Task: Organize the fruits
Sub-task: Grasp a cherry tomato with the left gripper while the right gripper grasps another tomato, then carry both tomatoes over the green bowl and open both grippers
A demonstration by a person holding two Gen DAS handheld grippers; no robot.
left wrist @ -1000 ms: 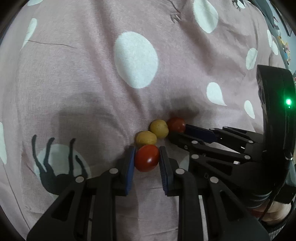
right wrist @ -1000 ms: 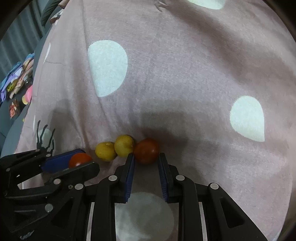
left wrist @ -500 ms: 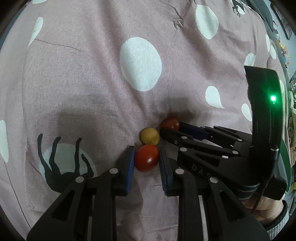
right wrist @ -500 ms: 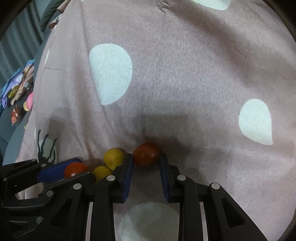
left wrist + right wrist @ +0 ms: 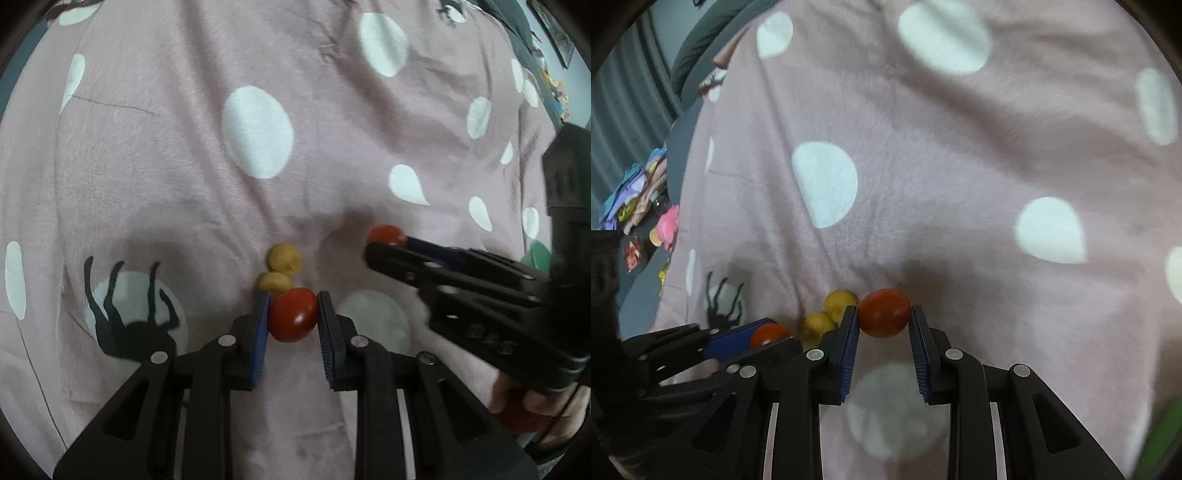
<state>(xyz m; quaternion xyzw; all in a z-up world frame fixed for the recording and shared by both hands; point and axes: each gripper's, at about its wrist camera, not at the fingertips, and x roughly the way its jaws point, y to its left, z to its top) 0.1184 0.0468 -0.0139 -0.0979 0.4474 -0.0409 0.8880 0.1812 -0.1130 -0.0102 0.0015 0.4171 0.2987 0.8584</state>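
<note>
My left gripper (image 5: 293,314) is shut on a red tomato (image 5: 293,314), held above the pink spotted blanket (image 5: 184,184). My right gripper (image 5: 884,319) is shut on a second red tomato (image 5: 884,313). Two small yellow fruits (image 5: 280,267) lie touching each other on the blanket just beyond my left fingertips; they also show in the right wrist view (image 5: 829,314), left of my right gripper. In the left wrist view the right gripper (image 5: 386,242) is at the right with its tomato (image 5: 386,235). In the right wrist view the left gripper (image 5: 768,338) is at the lower left with its tomato (image 5: 769,334).
The blanket has white dots and a black spider print (image 5: 125,314). Its left edge drops to a dark surface holding colourful clutter (image 5: 646,206). A green object (image 5: 537,253) peeks out behind the right gripper.
Both grippers have lifted and drawn back with their tomatoes. The right gripper has moved away to the right of the yellow fruits, which stay on the blanket.
</note>
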